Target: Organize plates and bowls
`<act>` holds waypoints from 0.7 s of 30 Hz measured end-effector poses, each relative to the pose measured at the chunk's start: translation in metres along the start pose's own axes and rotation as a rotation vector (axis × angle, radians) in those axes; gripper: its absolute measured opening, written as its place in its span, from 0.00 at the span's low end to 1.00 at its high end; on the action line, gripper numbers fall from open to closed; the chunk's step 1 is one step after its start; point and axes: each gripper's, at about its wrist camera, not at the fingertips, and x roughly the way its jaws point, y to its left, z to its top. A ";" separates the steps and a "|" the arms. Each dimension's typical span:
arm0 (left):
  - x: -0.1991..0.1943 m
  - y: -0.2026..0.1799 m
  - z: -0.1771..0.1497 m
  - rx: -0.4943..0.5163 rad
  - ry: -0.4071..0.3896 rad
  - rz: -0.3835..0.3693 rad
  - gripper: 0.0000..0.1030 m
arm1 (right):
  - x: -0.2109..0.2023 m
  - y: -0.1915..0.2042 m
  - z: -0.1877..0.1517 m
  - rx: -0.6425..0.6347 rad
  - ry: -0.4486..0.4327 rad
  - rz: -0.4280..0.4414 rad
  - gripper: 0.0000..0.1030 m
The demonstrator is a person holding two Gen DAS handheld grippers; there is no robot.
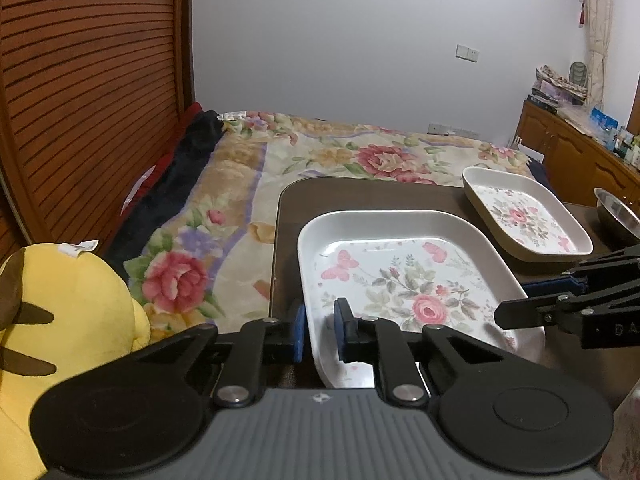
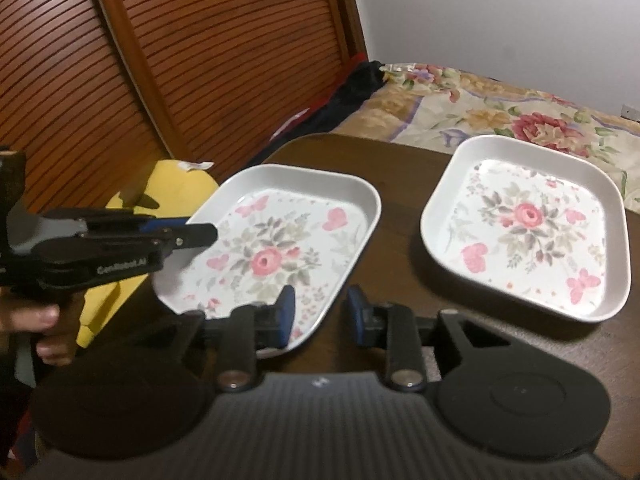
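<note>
A square white plate with a pink floral print (image 1: 400,280) (image 2: 280,248) lies at the near left corner of a dark brown table (image 1: 360,196) (image 2: 400,184). My left gripper (image 1: 320,332) (image 2: 196,228) is shut on its left rim, one blue pad inside and one outside. My right gripper (image 2: 322,312) (image 1: 516,300) straddles the plate's right rim; a thin strip of table shows between the outer pad and the rim, so it stands open. A second matching plate (image 1: 524,216) (image 2: 528,224) lies further right on the table. A steel bowl (image 1: 618,216) sits at the far right edge.
A yellow plush toy (image 1: 68,300) (image 2: 180,184) sits just left of the table. Behind the table is a bed with a floral blanket (image 1: 320,148) and a slatted wooden headboard (image 1: 80,100). A wooden cabinet (image 1: 568,148) stands far right. A hand (image 2: 48,320) holds the left gripper's handle.
</note>
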 end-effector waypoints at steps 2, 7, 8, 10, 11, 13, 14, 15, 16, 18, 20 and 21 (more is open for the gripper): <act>0.000 0.000 0.000 -0.001 0.000 0.000 0.16 | 0.001 -0.002 0.000 0.005 -0.003 -0.001 0.25; -0.001 0.000 0.000 -0.005 0.005 -0.013 0.13 | 0.001 -0.007 -0.001 0.017 -0.004 0.009 0.16; -0.002 0.000 0.000 -0.010 0.010 -0.020 0.13 | 0.000 -0.007 -0.001 0.017 -0.007 0.001 0.16; -0.008 -0.002 0.000 -0.006 0.005 -0.025 0.13 | -0.002 -0.006 -0.002 0.007 -0.010 -0.014 0.16; -0.010 -0.004 0.000 -0.003 0.002 -0.024 0.13 | -0.004 -0.007 -0.003 0.002 -0.013 -0.013 0.16; -0.016 -0.006 0.002 -0.002 -0.002 -0.024 0.13 | -0.009 -0.008 -0.003 0.011 -0.019 -0.005 0.16; -0.019 -0.007 0.003 -0.002 -0.007 -0.023 0.13 | -0.012 -0.008 -0.003 0.013 -0.025 -0.002 0.16; -0.022 -0.009 0.004 0.000 -0.012 -0.021 0.13 | -0.016 -0.008 -0.004 0.011 -0.032 -0.001 0.16; -0.027 -0.011 0.005 0.002 -0.018 -0.019 0.13 | -0.020 -0.007 -0.004 0.007 -0.039 -0.001 0.16; -0.035 -0.018 0.005 0.007 -0.029 -0.019 0.13 | -0.029 -0.005 -0.005 0.000 -0.054 -0.005 0.16; -0.045 -0.023 0.005 0.013 -0.038 -0.021 0.13 | -0.040 -0.004 -0.007 -0.003 -0.068 -0.006 0.16; -0.050 -0.027 0.005 0.016 -0.043 -0.022 0.13 | -0.044 -0.004 -0.008 -0.002 -0.075 -0.006 0.16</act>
